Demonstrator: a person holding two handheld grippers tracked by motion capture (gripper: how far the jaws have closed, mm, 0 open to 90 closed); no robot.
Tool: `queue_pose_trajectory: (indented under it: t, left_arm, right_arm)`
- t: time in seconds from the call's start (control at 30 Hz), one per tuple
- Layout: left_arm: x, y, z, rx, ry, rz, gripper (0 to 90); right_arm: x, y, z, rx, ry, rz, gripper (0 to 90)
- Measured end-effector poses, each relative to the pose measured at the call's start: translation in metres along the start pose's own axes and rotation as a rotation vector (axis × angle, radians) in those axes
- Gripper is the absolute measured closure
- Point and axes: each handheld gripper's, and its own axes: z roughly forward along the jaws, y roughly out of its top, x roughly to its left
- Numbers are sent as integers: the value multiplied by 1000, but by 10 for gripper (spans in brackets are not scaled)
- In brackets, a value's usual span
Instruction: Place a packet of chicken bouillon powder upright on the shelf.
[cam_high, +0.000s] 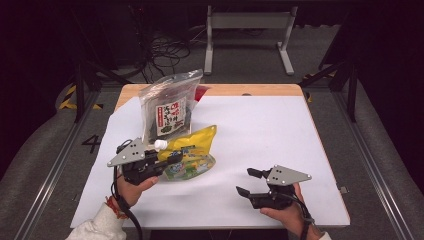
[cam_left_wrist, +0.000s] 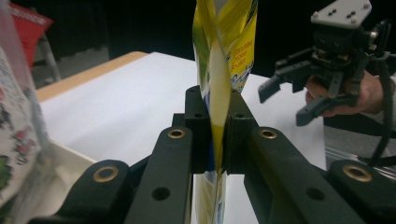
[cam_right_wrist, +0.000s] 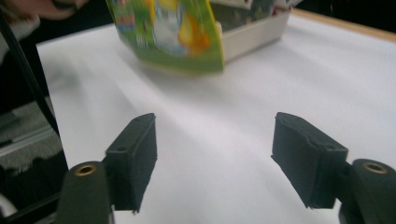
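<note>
White paper covers the table (cam_high: 260, 130) in the high view, where the yellow pouch (cam_high: 192, 155) is lifted at its left side, near the seaweed bag (cam_high: 167, 107). From the left gripper view, the left tongs (cam_left_wrist: 218, 135) are pinched on a thin pouch edge, so slipping or swinging into that bag is risked. From the right gripper view, the right tongs (cam_right_wrist: 215, 158) are spread, nothing between them, so no support is given.

A wooden table (cam_high: 260, 90) bears a white sheet (cam_high: 260, 135); a clear snack bag (cam_high: 167, 107) stands on it.
</note>
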Motion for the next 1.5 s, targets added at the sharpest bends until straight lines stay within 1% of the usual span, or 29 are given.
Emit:
queue_pose_trajectory:
  t: [0.03,0.07,0.1,0.13,0.2,0.23,0.33,0.37,0.4,0.5,0.57,0.6,0.7,0.8,0.83,0.9,0.97,1.03,1.1,1.17,1.2,1.23,1.27,1.33,1.5]
  left_arm:
    - [2,1,-1,-1,3,11,836]
    - [3,3,-1,-4,9,13,836]
    - [5,4,-3,-10,16,5,836]
    - [7,6,-4,-9,20,16,836]
    - [11,9,-8,-30,30,12,837]
    - [13,11,-10,-30,34,17,836]
    - [19,18,-18,-37,79,51,836]
    - [24,21,-23,-47,93,62,837]
    - [26,22,-25,-45,94,64,837]
    - [32,22,-28,-61,106,56,837]
    - [35,22,-30,-71,125,59,838]
    - [37,23,-31,-77,119,54,838]
    - [39,22,-31,-63,121,59,839]
    - [41,20,-31,-71,115,59,838]
    - [42,20,-34,-68,136,57,839]
    - [44,20,-35,-71,143,56,839]
    - [48,19,-36,-60,147,53,839]
    - [51,17,-35,-52,128,47,840]
    - [53,14,-32,-23,123,51,839]
    - [54,10,-30,5,126,55,840]
    - [54,10,-30,5,126,55,840]
    - [57,6,-29,21,130,46,840]
    - [58,4,-29,26,134,46,840]
    - [61,-1,-28,39,134,30,840]
    - [63,-7,-27,52,136,14,840]
  right_arm:
    - [-1,-2,-2,23,-11,-8,278]
    - [-1,-4,-5,40,-24,-14,270]
    - [-2,-6,-7,52,-32,-16,263]
    - [-2,-9,-11,61,-40,-14,256]
    - [-2,-12,-16,71,-49,-14,246]
    - [-3,-16,-20,77,-67,-11,241]
    - [-5,-18,-24,80,-79,3,238]
    - [-6,-19,-25,83,-87,7,237]
    - [-7,-21,-26,87,-94,14,237]
    - [-9,-23,-26,95,-100,22,234]
    - [-9,-23,-24,99,-97,26,234]
    - [-9,-23,-23,101,-94,24,233]
    - [-8,-23,-21,112,-93,15,232]
    - [-8,-24,-17,125,-82,9,228]
    - [-8,-23,-16,127,-79,9,226]
    - [-8,-23,-16,128,-79,10,226]
    - [-7,-24,-14,132,-71,10,225]
    - [-7,-24,-13,135,-62,12,224]
    - [-7,-24,-11,139,-59,10,224]
    - [-7,-24,-10,143,-57,8,222]
    - [-7,-24,-10,144,-55,8,222]
    - [-7,-24,-10,144,-54,10,221]
    - [-7,-24,-10,144,-54,10,221]
    - [-7,-24,-10,144,-53,7,220]
    - [-6,-24,-10,146,-49,5,218]
